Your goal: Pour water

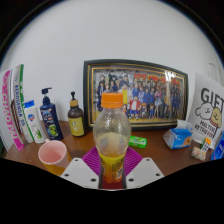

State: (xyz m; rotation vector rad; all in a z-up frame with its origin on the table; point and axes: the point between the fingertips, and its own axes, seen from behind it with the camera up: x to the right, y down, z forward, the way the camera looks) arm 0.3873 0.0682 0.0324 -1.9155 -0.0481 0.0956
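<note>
Gripping one orange-capped bottle (112, 140), the jaws of the gripper (112, 168) clamp its base. One pink cup (52, 155) stands just left of the bottle on the desk (160, 160); one framed photo (135, 95) behind.

The bottle (112, 135) you are handling is clear plastic with an orange cap. It stands upright and holds yellow liquid in its lower part. It sits between the two fingers of the gripper (112, 168); you cannot tell whether they press on it. The pink cup (52, 156) stands upright on the table (160, 158), open mouth up, just left of the bottle.
</note>
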